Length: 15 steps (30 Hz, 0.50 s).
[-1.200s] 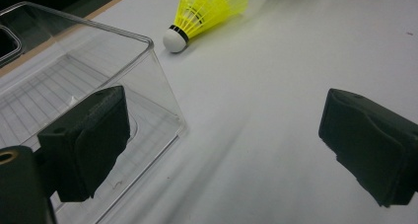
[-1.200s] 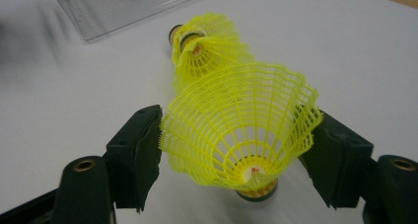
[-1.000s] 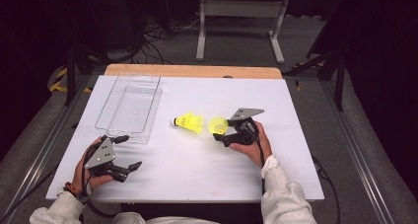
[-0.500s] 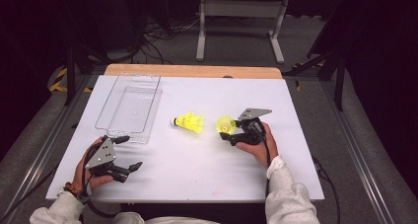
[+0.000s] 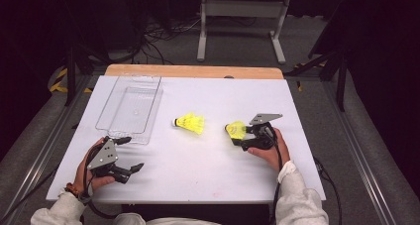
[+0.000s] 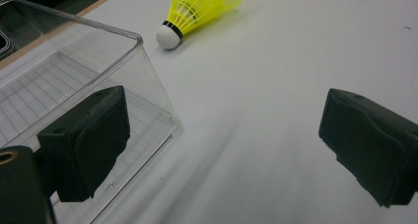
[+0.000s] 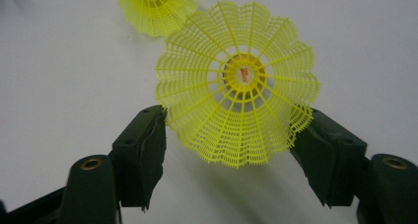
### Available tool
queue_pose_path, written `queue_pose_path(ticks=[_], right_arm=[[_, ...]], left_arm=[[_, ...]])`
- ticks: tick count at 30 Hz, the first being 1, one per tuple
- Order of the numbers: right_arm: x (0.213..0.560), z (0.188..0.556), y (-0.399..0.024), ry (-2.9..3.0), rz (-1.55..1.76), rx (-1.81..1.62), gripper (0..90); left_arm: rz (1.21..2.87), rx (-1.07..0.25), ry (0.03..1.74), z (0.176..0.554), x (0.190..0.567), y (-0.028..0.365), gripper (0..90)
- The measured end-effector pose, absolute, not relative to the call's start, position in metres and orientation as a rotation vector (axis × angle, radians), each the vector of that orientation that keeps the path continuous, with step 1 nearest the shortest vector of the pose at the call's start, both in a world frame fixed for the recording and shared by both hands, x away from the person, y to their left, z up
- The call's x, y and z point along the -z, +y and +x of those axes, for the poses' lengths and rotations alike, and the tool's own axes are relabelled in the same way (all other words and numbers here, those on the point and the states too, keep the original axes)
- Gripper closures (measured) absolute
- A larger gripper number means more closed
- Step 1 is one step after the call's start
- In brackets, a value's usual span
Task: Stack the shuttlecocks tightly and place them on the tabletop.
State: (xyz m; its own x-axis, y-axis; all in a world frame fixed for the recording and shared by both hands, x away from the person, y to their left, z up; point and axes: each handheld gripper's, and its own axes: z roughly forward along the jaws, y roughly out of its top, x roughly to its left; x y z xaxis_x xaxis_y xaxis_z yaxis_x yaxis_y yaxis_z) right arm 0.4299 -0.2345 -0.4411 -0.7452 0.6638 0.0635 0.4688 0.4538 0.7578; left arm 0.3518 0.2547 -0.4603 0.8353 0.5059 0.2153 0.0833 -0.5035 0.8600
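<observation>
Skirt (image 7: 239, 91) pinched at its rim by my right gripper (image 7: 231, 135).
Risk: mesh buckles, shuttlecock squirts out; left gripper (image 6: 222, 140) idle, agape.

Near shuttlecock (image 7: 239, 103): bright yellow mesh skirt, orange ring at its centre, a small red mark inside.
Far shuttlecock (image 6: 197, 9): yellow lattice skirt, white cork tip, thin black band between them.
Tray (image 5: 130, 107): clear plastic, faint grid of lines across its floor.
Counter (image 5: 208, 160): plain white top, light wood strip along the far edge.
Right gripper (image 7: 231, 157): black fingers (image 7: 143, 152), brass-coloured screw holes.
Left gripper (image 6: 222, 150): black fingers (image 6: 88, 140), grey plate on top.
Sleeves (image 5: 299, 205): white.
</observation>
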Motion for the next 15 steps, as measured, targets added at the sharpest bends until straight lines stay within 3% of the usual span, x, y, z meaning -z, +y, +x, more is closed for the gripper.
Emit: queue_pose_path(ticks=[15], right_arm=[[0.45,0.419,-0.239,2.5,0.959,-1.083,26.0]], left_arm=[[2.053,-0.558,0.431,0.352,0.46,0.255,6.3]])
